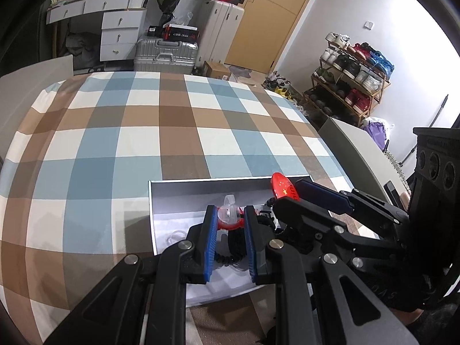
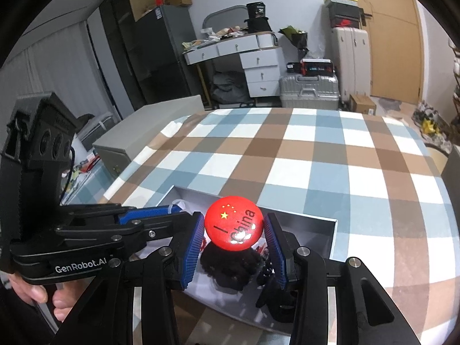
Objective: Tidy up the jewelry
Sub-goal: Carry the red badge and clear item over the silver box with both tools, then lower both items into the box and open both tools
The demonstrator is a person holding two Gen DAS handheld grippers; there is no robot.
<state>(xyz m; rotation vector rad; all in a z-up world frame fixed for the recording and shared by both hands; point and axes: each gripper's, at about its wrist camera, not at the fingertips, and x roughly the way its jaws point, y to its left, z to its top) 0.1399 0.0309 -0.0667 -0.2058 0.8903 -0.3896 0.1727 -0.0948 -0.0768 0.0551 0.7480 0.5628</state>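
Note:
A shallow grey box (image 1: 161, 201) lies on the checked cloth, also in the right wrist view (image 2: 333, 235). It holds a black coiled hair tie (image 1: 233, 256), a clear plastic clip (image 1: 228, 211) on a red ring, and a clear ring (image 1: 175, 235). My left gripper (image 1: 230, 241) hovers over these with its jaws apart around the clip and red ring. My right gripper (image 2: 234, 238) is shut on a round red badge (image 2: 233, 226) with yellow stars and "China" text, held above a black fuzzy scrunchie (image 2: 230, 267) in the box. The badge also shows in the left wrist view (image 1: 283, 189).
A checked blue, brown and white cloth (image 1: 172, 132) covers the table. A grey box (image 2: 146, 132) stands at the table's left edge. Suitcases (image 1: 165, 54), a white desk (image 1: 115, 20) and a shoe rack (image 1: 350, 86) stand beyond the far edge.

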